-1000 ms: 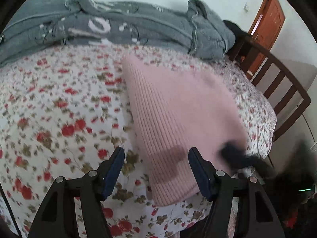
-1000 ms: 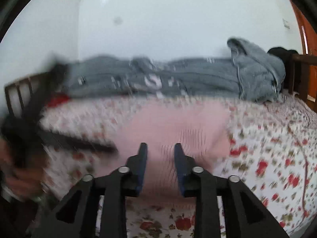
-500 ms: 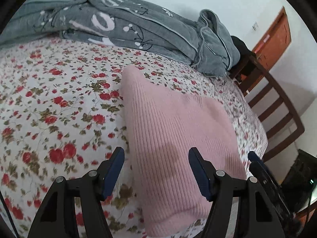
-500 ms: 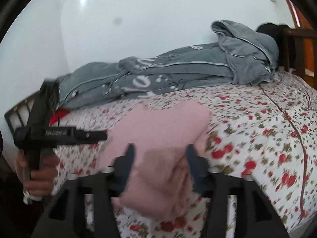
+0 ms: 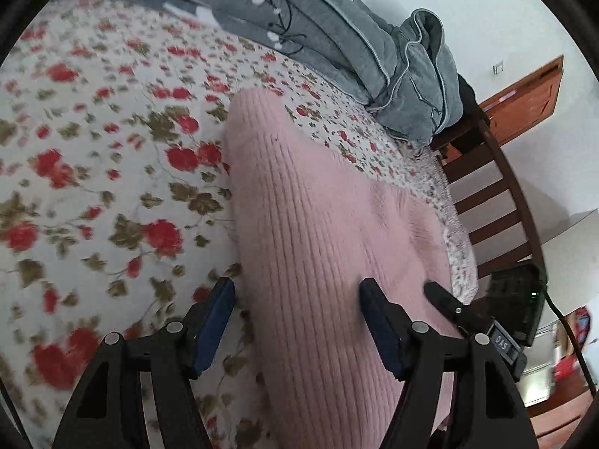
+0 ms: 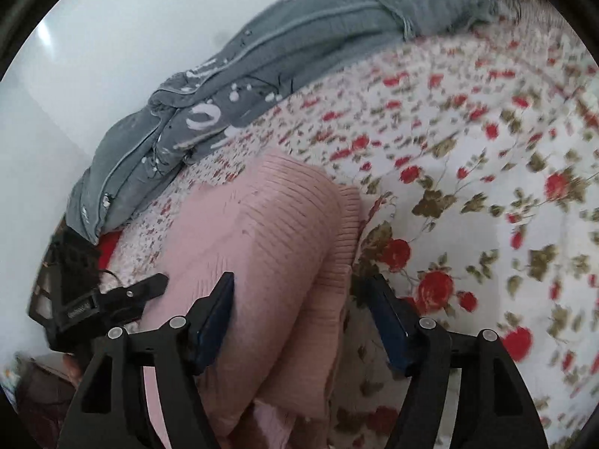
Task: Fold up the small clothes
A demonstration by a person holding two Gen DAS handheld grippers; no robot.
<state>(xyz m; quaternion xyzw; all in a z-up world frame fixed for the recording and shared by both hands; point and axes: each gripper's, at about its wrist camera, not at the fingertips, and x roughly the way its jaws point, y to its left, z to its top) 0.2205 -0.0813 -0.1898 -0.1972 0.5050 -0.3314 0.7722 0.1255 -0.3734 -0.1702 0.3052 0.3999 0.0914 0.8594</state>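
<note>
- The left gripper (image 5: 295, 321) has its jaws spread and nothing pinched; the pink knit sweater (image 5: 318, 232) lies under and between its blue pads, one pad over the flowered sheet, the other over the knit.
- The right gripper (image 6: 301, 318) is likewise released. Its jaws have just been opening, and the sweater's thick folded edge sits between them without either pad pressing on it.
- Each wrist view catches the other tool: the right gripper's black fingertip shows at the sweater's far side in the left view, and the left gripper's tip rests near the sweater's opposite edge in the right view. So the two tools flank the garment, one at each long side.
- The sweater (image 6: 262, 247) lies near the bed's edge, directly ahead of both tools, with its long axis running away from them towards the grey bedding. Neither hand looks clearly nearer; I judge the next fold would need both to grip at the near end.
- The knit is ribbed, soft and bulky, already doubled into a rounded wedge, with a banded hem showing on the right side.
- The bedsheet (image 5: 112, 172) is thin cotton printed with red roses and olive leaves.
- Farther back, a grey quilt (image 5: 337, 37) lies bunched against the wall.
- A dark wooden bed rail (image 5: 505, 187) curves at the bed's end.
</note>
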